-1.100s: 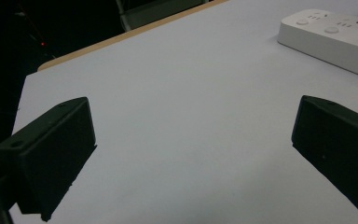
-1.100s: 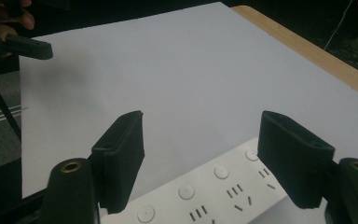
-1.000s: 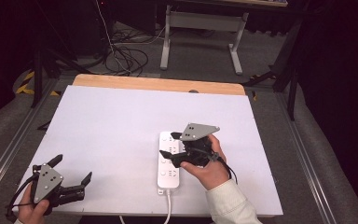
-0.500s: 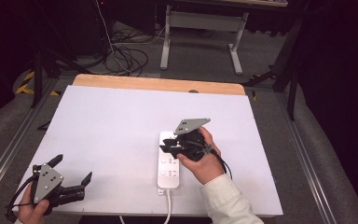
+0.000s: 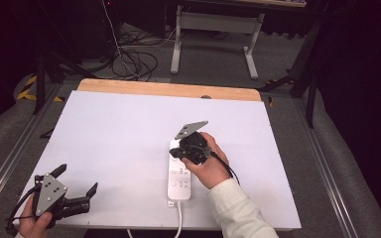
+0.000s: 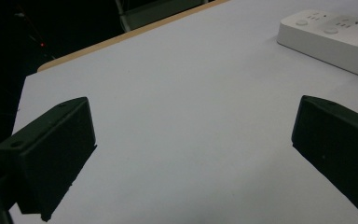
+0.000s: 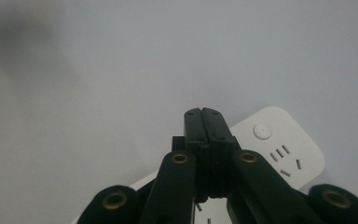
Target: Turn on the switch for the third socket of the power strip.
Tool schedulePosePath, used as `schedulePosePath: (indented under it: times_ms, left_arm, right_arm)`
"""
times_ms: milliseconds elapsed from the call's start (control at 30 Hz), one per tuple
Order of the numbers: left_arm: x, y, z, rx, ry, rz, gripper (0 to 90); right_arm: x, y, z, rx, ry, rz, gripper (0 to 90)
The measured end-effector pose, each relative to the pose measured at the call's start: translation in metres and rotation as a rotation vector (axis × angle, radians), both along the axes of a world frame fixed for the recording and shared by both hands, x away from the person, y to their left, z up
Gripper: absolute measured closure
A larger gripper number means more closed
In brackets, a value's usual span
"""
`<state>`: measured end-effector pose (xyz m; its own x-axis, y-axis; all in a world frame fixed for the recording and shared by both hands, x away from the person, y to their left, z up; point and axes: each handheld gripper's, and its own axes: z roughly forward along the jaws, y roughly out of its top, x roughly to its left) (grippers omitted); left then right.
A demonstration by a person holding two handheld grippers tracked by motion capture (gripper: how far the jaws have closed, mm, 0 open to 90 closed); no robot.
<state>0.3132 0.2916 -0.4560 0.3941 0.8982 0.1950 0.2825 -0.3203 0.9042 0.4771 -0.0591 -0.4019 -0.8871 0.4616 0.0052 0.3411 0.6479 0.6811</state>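
Observation:
A white power strip (image 5: pixel 178 174) lies lengthwise near the table's front middle, and its cord (image 5: pixel 180 218) runs off the near edge. My right gripper (image 5: pixel 175 151) hovers over the strip's far end. Its jaws have just been closing and now stand shut with nothing between them. In the right gripper view the closed tips (image 7: pixel 203 113) sit beside the strip's round button (image 7: pixel 263 131) and a socket. My left gripper (image 5: pixel 77 179) rests at the front left corner, open and empty. In the left gripper view its jaws (image 6: pixel 191 140) are wide apart over bare table, with the strip (image 6: pixel 335 35) off at the upper right.
The white table top (image 5: pixel 129 129) has a wooden strip (image 5: pixel 168 89) along its far edge. Metal rails (image 5: pixel 15 148) flank both sides. Cables (image 5: pixel 134 59) and a stand's legs (image 5: pixel 213 39) lie on the floor beyond.
The right gripper moved left and a little down onto the strip's far end, and its jaws went from open to shut. The left gripper stayed put.

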Motion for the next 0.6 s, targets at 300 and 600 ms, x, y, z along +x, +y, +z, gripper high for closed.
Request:
schedulePosePath:
  times_ms: [300, 600]
  left_arm:
    - [0.0, 0.0, 0.0, -0.001, 0.002, -0.002, 0.0]
    - [0.001, 0.0, 0.0, -0.003, 0.003, -0.002, 0.0]
  right_arm:
    - [0.013, 0.005, -0.013, -0.05, 0.038, -0.034, 90.0]
    - [0.019, 0.011, -0.022, -0.099, 0.067, -0.045, 90.0]
